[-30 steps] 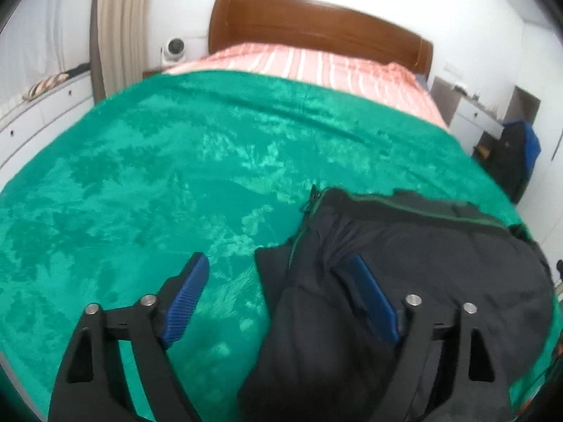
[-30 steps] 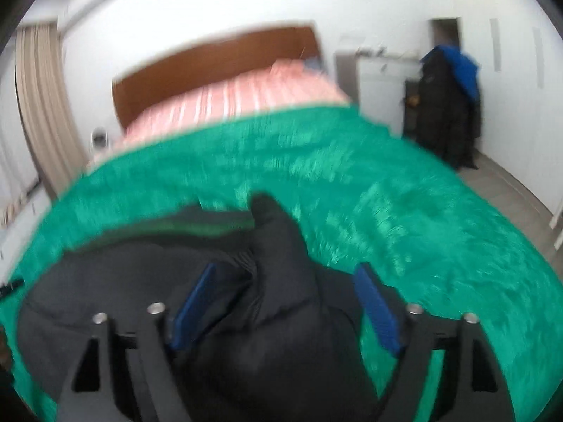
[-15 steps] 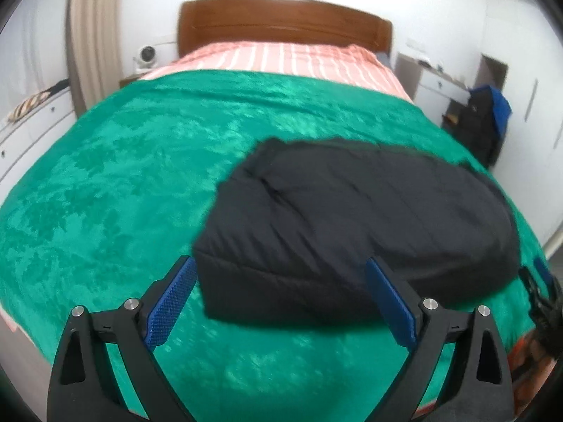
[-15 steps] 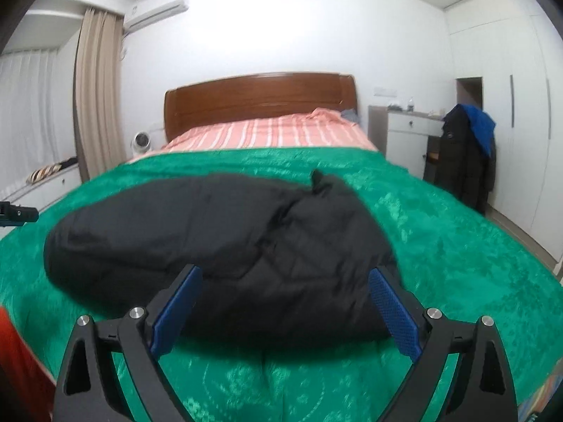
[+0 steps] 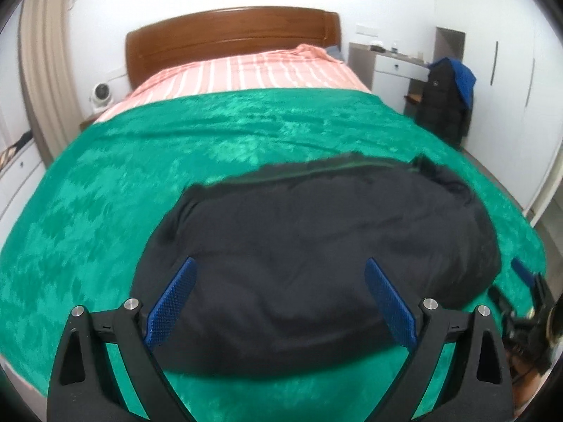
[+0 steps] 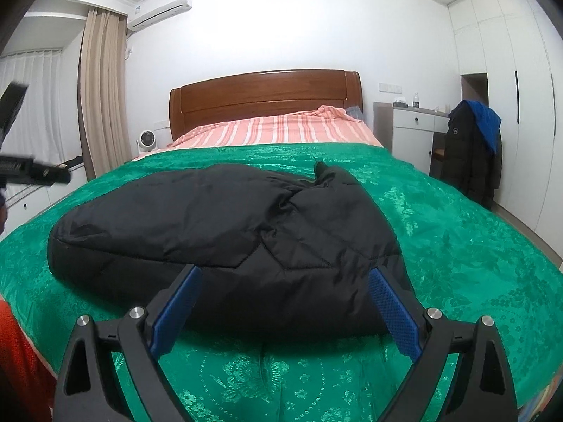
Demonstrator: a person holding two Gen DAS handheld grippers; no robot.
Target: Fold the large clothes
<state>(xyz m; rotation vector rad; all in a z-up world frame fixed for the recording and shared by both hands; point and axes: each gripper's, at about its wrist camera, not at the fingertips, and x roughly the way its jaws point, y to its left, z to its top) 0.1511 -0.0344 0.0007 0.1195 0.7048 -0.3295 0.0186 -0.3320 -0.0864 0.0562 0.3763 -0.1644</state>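
- Both grippers have drawn back off the black padded jacket; a second ago their pads sat in among its folds, and now it lies alone as a folded bundle.
- Left gripper and right gripper hang with jaws wide, having just been opening, nothing clamped between them.
- The jacket rests on the green bedspread, near the foot edge of the bed.
- Risk: the puffy filling may spring the fold open, most likely at the bunched end.
- Any later nudge toward the near edge could slide it off the slick-looking cover.
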